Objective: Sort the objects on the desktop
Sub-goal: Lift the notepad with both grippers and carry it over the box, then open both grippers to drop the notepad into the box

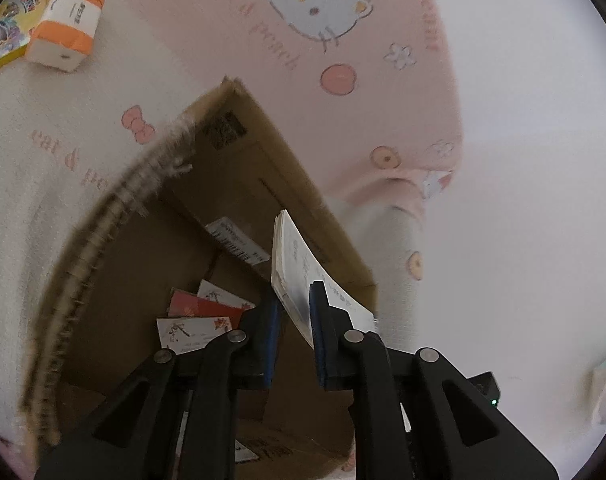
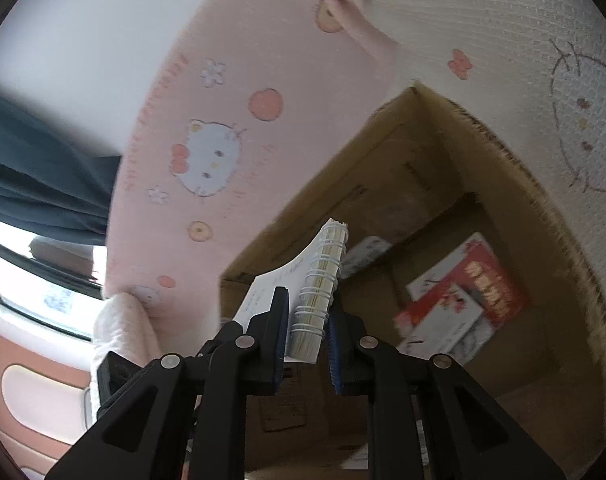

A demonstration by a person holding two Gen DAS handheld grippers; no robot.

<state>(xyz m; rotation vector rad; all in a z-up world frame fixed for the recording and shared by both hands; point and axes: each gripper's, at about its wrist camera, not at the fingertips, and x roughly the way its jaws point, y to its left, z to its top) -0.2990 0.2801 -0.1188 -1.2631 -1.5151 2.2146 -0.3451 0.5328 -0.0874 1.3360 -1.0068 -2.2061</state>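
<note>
A white spiral-bound notebook (image 1: pixel 299 268) is held between both grippers above an open cardboard box (image 1: pixel 239 184). My left gripper (image 1: pixel 295 312) is shut on the notebook's page edge. My right gripper (image 2: pixel 309 316) is shut on the notebook (image 2: pixel 323 276) at its wire spine. The box (image 2: pixel 423 168) holds several red and white booklets (image 1: pixel 199 316), also seen in the right wrist view (image 2: pixel 459 300). The notebook hangs over the box's near wall.
The box sits on a pink and white Hello Kitty cloth (image 1: pixel 311 4). An orange and white tissue pack (image 1: pixel 65 26) and a colourful picture book (image 1: pixel 5 32) lie at the far left. A dark curtain (image 2: pixel 39 168) and a window (image 2: pixel 35 288) show at the left in the right wrist view.
</note>
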